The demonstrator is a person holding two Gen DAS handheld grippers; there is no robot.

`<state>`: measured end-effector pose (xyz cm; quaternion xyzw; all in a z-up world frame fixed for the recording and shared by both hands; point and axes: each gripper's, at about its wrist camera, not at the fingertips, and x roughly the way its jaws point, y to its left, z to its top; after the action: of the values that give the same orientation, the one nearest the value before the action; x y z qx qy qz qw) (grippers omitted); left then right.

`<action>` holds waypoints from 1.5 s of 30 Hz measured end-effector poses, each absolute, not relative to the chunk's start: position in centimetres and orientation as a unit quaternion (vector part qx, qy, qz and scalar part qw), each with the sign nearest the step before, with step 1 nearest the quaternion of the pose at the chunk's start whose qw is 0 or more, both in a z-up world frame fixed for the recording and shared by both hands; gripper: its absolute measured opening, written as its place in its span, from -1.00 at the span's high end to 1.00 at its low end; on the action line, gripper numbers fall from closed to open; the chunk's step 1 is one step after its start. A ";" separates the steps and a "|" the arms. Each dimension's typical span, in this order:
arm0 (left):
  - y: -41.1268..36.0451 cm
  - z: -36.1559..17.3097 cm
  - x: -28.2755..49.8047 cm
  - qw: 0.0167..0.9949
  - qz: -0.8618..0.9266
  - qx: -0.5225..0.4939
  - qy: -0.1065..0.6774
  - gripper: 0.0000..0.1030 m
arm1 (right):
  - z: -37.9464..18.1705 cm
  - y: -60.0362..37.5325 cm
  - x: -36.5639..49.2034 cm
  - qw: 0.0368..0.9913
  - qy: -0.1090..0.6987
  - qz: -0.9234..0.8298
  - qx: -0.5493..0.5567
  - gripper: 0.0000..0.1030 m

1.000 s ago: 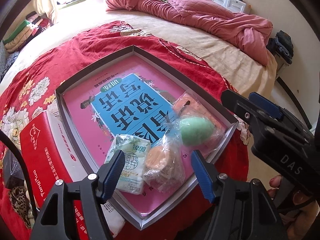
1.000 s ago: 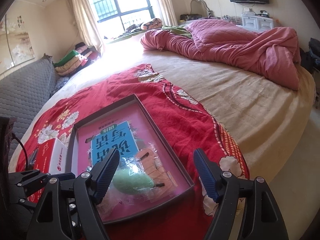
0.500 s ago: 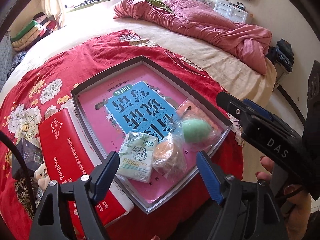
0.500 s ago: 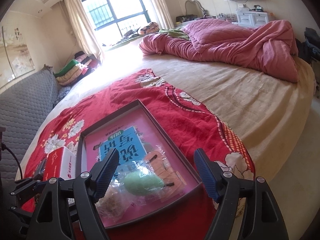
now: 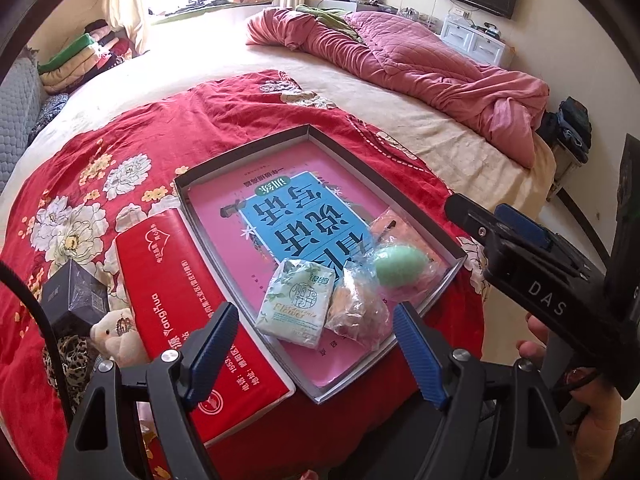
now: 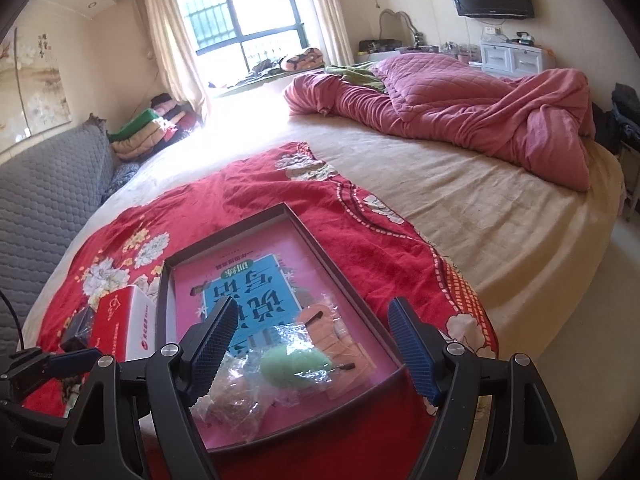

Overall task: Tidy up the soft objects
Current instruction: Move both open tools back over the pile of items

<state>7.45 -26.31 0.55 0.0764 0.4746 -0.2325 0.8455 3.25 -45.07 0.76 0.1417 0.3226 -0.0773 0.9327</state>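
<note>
Pink-lined shallow tray [image 5: 440,236] on the red floral bedspread [image 5: 140,140], holding three soft items at its near end: tissue pack [image 5: 296,304] marked "Flower", bagged tan sponge [image 5: 356,308], bagged green egg-shaped sponge [image 5: 400,266]. All lie just ahead of and below the left gripper [image 5: 316,344], framed between its fingers; the tissue pack's long axis runs away from it. Left gripper: jaws have just been opening, nothing between the pads. Right gripper [image 6: 316,344]: spread, empty, above the green sponge. Outside, left of tray: red box [image 5: 188,320] reading "Yanghua", small teddy bear [image 5: 114,332]. Other gripper's body reads "DAS".
</note>
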 end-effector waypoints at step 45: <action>-8.7 3.9 4.0 0.882 -0.126 0.014 0.453 -0.53 | 7.0 -26.5 1.7 0.944 0.321 0.076 -0.005 -0.52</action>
<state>4.04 -8.66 3.88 0.0140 0.4529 -0.1261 0.8825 1.69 -26.48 7.01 -0.0050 0.3206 0.0760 0.9441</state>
